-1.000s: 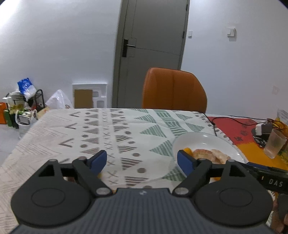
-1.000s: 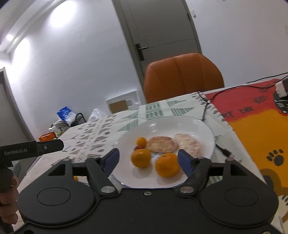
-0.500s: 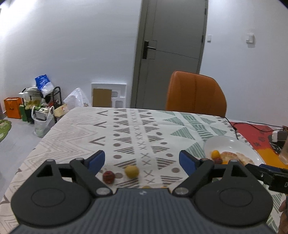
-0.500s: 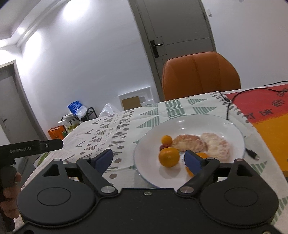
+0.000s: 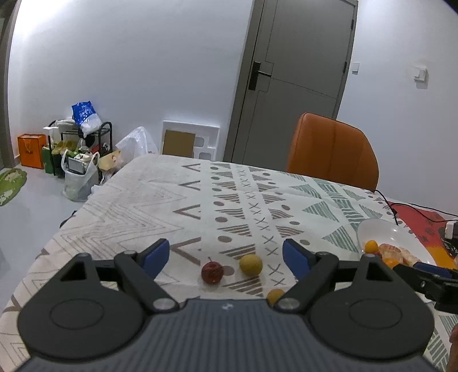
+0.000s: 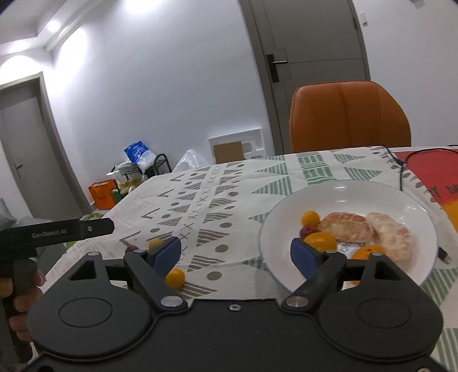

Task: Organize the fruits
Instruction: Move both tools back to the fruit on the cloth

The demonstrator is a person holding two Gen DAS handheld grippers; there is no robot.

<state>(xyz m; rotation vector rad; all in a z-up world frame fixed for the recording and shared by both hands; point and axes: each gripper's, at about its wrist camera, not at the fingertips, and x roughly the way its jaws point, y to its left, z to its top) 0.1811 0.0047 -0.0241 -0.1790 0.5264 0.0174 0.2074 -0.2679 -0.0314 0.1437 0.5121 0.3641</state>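
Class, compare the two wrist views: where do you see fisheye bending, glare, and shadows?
Left wrist view: the door frame bows with fisheye distortion; the red fruit casts a soft shadow on the tablecloth. Right wrist view: ceiling lights blow out white, and small glints sit on the white plate rim.

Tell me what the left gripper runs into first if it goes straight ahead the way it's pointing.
Probably the red fruit and yellow fruit on the tablecloth, lying between the open left gripper fingers. Depth is unclear; if it passes above them, only bare cloth lies beyond.
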